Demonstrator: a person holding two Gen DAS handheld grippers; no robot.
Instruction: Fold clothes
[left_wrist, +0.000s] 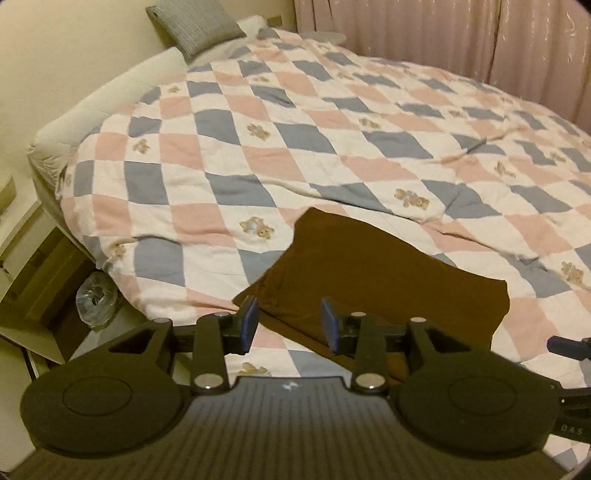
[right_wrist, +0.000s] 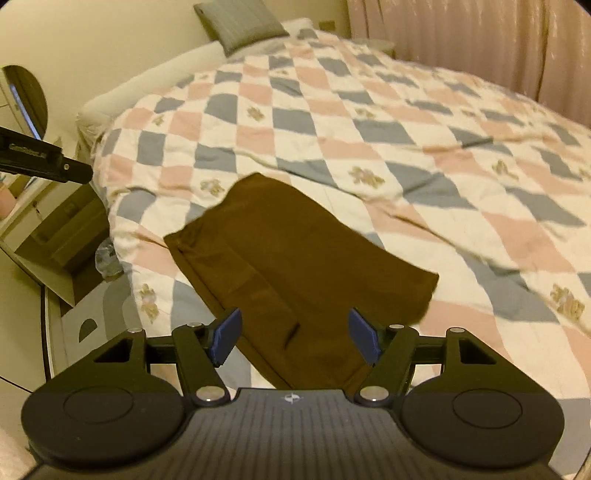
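A folded brown garment (right_wrist: 295, 258) lies on the checked quilt (left_wrist: 258, 147) near the bed's edge. The left gripper (left_wrist: 290, 325) and the right gripper (right_wrist: 295, 336) hover above it, fingers spread wide, holding nothing. Each gripper's body hides the garment's near end.

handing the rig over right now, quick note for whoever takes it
Left gripper: open, empty, above the near left edge of the brown garment.
Right gripper: open, empty, over the garment's near end.
The garment lies on the checked quilt near the bed's near edge, already folded into a narrow strip.
Done: at least one lengthwise fold, it seems.
Left: probably fold the strip end to end; neither gripper grips cloth yet.
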